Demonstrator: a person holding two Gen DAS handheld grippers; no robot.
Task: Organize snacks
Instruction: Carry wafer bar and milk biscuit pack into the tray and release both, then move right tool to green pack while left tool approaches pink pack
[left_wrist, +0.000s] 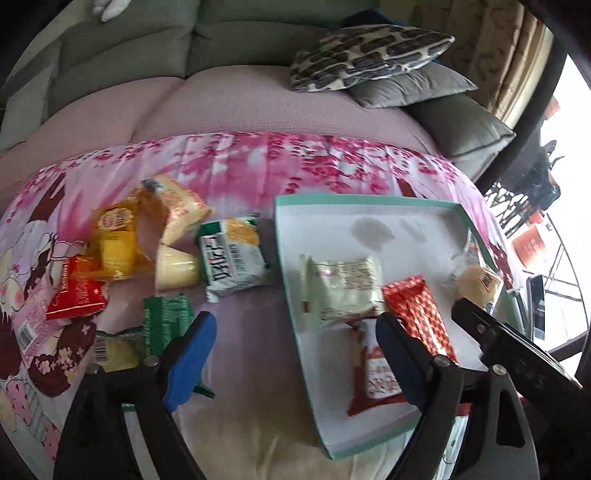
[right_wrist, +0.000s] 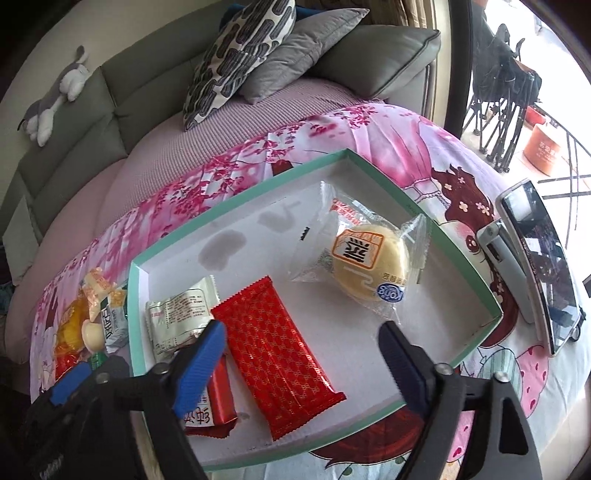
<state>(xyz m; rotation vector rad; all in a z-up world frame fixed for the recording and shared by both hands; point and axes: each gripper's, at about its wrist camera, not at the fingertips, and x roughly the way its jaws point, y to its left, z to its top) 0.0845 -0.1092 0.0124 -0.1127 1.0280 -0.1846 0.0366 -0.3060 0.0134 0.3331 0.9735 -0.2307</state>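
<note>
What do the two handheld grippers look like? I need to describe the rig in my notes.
Both look alike. The left gripper and right gripper each have black plastic arms with silver rivets and ribbed blue pads on the fingertips. No cables, sleeves or hands show.

A grey-green sofa (right_wrist: 92, 122) is seen across the background. On its back, a grey and white plush toy (right_wrist: 55, 99) is laid. At the sofa's right end a patterned cushion (right_wrist: 236, 55) is propped against a plain grey cushion (right_wrist: 303, 51). In front of the sofa a pink floral cloth (left_wrist: 236, 162) is spread. Well right of the sofa, a phone (right_wrist: 539, 266) is held on a stand.
</note>
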